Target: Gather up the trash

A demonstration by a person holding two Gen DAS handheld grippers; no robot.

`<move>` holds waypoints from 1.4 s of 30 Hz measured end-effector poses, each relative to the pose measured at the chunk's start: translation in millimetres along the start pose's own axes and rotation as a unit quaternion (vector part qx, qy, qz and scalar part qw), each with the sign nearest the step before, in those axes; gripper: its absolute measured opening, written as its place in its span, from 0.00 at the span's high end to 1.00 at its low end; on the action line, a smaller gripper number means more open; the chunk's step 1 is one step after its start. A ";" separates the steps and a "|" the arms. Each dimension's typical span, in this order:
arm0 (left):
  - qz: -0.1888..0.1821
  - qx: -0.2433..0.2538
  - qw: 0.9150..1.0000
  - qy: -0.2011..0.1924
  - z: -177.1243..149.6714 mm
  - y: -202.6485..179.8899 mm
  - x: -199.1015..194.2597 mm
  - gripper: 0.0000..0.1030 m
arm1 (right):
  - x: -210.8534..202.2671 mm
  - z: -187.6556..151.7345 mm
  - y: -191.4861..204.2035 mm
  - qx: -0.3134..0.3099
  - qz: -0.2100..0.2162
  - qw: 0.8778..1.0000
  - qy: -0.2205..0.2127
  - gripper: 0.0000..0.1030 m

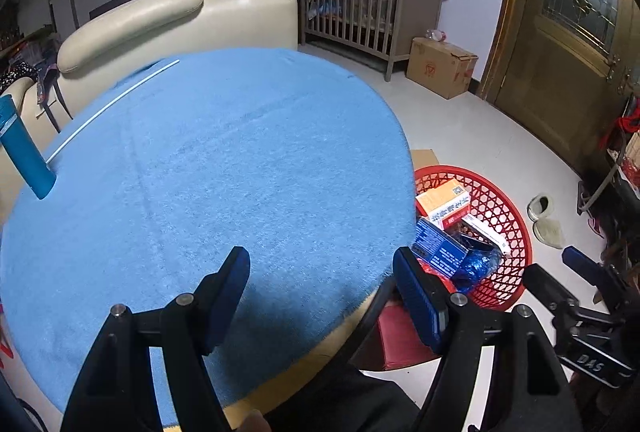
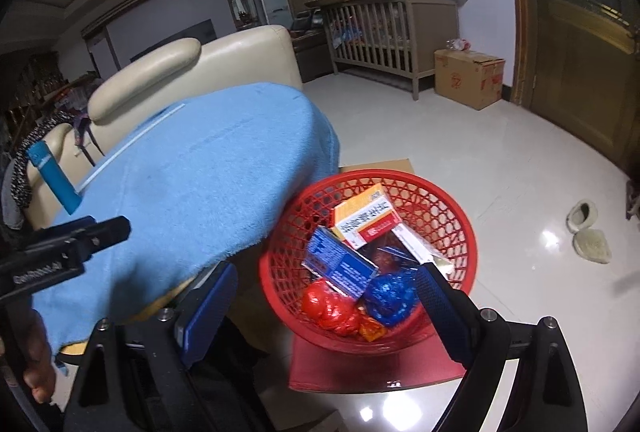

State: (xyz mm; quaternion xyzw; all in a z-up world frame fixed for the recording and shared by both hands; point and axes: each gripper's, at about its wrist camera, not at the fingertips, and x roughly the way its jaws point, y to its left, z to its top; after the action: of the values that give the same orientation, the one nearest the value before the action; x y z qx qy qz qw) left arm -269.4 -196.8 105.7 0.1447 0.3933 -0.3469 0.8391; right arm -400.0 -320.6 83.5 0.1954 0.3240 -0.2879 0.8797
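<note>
Both grippers hang with fingers spread apart and nothing between them: the left gripper (image 1: 322,274) over the near edge of the bench (image 1: 224,160) under its blue towel, the right gripper (image 2: 324,286) above the red basket (image 2: 460,216) on the floor at four o'clock from the bench. Inside the basket lie an orange-and-white box (image 2: 366,218), a blue box (image 2: 340,264), a red wrapper (image 2: 330,308) and a blue wrapper (image 2: 390,298). At nine o'clock on the bench stand a blue bottle (image 1: 24,148) and a white straw (image 1: 112,108).
</note>
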 end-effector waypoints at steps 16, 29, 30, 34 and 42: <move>-0.029 0.013 0.999 0.003 -2.9 -12.5 -2.9 0.13 | 5.2 -4.5 -11.7 0.011 -0.025 1.000 0.000 0.10; -0.018 0.007 1.000 0.000 -3.8 -12.0 0.3 0.13 | 5.3 -3.3 -12.0 0.012 -0.032 0.999 -0.001 0.10; -0.018 0.007 1.000 0.001 -4.1 -11.7 0.9 0.13 | 5.0 -3.1 -12.5 0.013 -0.032 0.999 -0.002 0.06; -0.018 0.011 1.000 0.000 -4.3 -13.1 0.3 0.13 | 3.5 -2.2 -13.1 0.014 -0.031 0.999 -0.006 0.02; -0.020 0.016 1.000 0.001 -4.7 -16.7 -1.3 0.13 | 3.5 -2.2 -12.3 0.014 -0.029 0.999 -0.006 0.02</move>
State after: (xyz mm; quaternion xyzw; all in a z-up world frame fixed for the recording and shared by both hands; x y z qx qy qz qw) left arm -284.2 -205.7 104.2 0.1504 0.3914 -0.3692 0.8294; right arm -406.6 -330.1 77.5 0.1960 0.3203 -0.3191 0.8702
